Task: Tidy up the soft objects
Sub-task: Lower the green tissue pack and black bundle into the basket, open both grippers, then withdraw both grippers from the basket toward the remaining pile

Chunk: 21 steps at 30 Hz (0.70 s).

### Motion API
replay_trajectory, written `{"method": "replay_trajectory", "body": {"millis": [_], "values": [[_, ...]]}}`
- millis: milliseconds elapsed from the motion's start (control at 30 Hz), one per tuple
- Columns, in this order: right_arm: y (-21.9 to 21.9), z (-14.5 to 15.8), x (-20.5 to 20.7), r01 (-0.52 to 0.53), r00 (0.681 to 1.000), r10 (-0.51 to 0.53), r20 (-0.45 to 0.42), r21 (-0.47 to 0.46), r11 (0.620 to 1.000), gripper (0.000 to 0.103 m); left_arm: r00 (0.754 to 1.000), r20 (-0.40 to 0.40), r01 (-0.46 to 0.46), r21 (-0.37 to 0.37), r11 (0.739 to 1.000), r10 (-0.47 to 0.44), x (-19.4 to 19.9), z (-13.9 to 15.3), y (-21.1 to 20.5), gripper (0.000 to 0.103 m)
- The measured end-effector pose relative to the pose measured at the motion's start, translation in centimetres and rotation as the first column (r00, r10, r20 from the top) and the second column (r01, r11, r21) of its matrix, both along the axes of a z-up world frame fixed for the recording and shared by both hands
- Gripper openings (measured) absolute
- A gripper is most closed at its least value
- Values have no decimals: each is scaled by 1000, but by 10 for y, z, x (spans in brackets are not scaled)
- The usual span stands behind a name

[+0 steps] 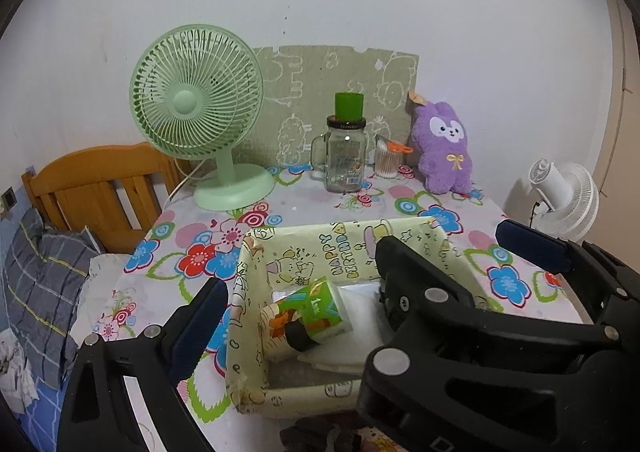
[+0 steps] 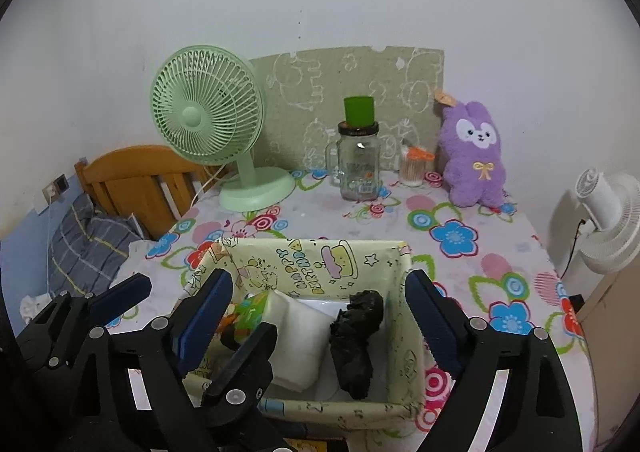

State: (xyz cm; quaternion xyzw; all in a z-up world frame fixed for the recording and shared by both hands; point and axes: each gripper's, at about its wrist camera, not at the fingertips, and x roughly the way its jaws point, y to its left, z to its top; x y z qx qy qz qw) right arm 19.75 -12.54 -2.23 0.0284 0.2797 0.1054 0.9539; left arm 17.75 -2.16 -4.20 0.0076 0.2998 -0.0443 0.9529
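A crumpled black cloth [image 2: 356, 344] lies beside white folded fabric [image 2: 298, 344] inside the yellow box [image 2: 320, 264].

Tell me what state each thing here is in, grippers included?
Left gripper: open, empty.
Right gripper: open, empty, above the box.
Box: open-topped, holding items.
Black soft object: lying in the box.
White pack: lying in the box.
Glass jar: upright, lidded.
Purple plush: propped against the wall.

Purple plush bunny [image 2: 476, 156], mint-green fan [image 2: 208, 108], flower-patterned tablecloth [image 2: 452, 236], cartoon-printed yellow box [image 2: 320, 264]
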Motion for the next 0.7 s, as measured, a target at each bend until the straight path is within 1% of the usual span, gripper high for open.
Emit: {"method": "replay_trajectory", "body": {"millis": [133, 467, 700], "values": [[-3, 7, -12, 6, 1000, -6, 14, -5, 1000, 95, 1000, 20, 11, 2, 1000, -11, -11, 6, -3, 98], [-7, 17, -44, 6, 999, -6, 40, -9, 1000, 95, 998, 54, 19, 14, 1000, -20, -39, 16, -7, 98], [-11, 19, -66, 19, 998, -18, 59, -7, 1000, 100, 997, 71, 30, 17, 999, -31, -58, 17, -9, 98]]}}
